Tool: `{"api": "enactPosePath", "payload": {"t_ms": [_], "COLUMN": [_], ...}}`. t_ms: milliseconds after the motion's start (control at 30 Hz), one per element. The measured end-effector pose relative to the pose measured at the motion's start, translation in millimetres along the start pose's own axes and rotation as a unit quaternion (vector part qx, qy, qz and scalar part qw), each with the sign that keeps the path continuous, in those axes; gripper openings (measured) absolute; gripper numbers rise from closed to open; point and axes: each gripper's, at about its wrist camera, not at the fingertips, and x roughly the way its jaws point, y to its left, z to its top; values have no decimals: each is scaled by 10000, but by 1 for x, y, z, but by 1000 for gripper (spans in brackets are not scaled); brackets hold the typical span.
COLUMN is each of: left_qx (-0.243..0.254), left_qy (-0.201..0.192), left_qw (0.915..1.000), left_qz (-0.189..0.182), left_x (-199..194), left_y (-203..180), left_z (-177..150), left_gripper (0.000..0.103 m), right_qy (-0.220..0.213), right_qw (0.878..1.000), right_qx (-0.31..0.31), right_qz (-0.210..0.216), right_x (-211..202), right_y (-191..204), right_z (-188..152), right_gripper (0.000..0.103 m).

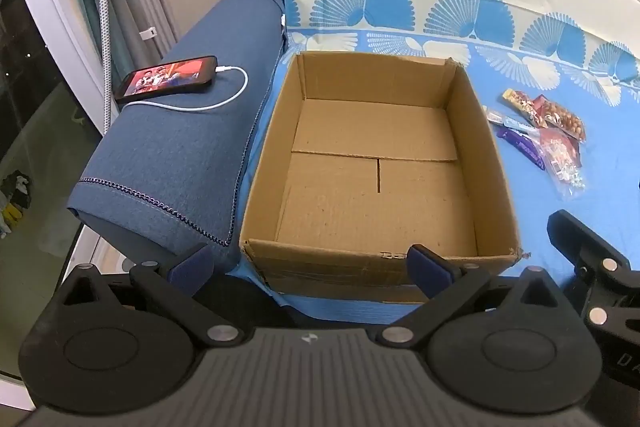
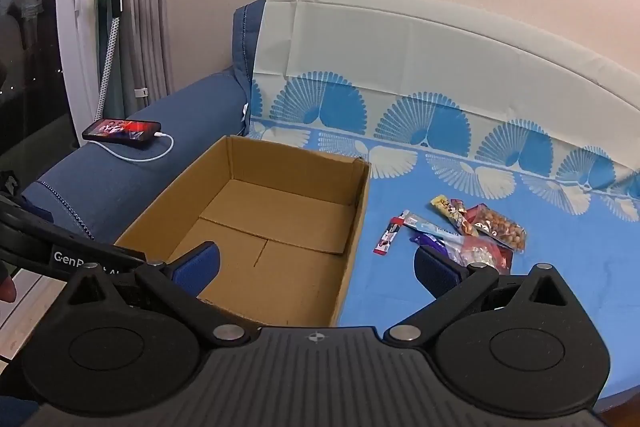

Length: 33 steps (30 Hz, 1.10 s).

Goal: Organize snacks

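My left gripper [image 1: 310,267] hangs over the near edge of the empty box [image 1: 376,163] with its jaws wide and nothing between them. My right gripper [image 2: 316,265] has its jaws wide too and holds nothing; the box's right wall sits between them, and the snacks [image 2: 460,231] lie in a small pile on the blue sheet [image 2: 560,267], just past my right jaw and right of the box. A phone [image 1: 166,83] with a white cable [image 1: 224,95] rests on the armrest [image 1: 192,155], left of the box.
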Motion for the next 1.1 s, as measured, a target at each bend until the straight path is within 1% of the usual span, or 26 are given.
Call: {"api": "enactPosePath", "payload": {"t_ms": [200, 233, 400, 467, 567, 600, 700, 1100], "left_qx": [28, 46, 82, 81, 91, 94, 101, 88], "left_qy": [22, 29, 34, 45, 57, 56, 52, 49], "left_qw": [10000, 10000, 10000, 9999, 9999, 9999, 9999, 9999], "left_qz": [15, 17, 34, 38, 44, 42, 39, 35], "left_x": [0, 0, 0, 1, 1, 1, 1, 0], "left_y": [-2, -3, -5, -6, -7, -7, -7, -7], "left_z": [0, 0, -1, -1, -1, -1, -1, -1], "left_gripper": [103, 103, 103, 103, 103, 103, 103, 103], "right_qy": [37, 31, 63, 50, 24, -118, -58, -119], "right_qw": [10000, 10000, 10000, 10000, 9999, 9998, 9998, 9995], "right_qx": [61, 21, 2, -13, -42, -29, 5, 56], "right_qz": [-12, -14, 30, 52, 104, 163, 165, 273], "right_x": [0, -3, 2, 4, 1, 1, 2, 1], "right_y": [-4, -2, 1, 4, -3, -5, -6, -6], "right_z": [-4, 1, 2, 1, -2, -4, -4, -4], "right_gripper": [103, 103, 103, 103, 103, 103, 103, 103]}}
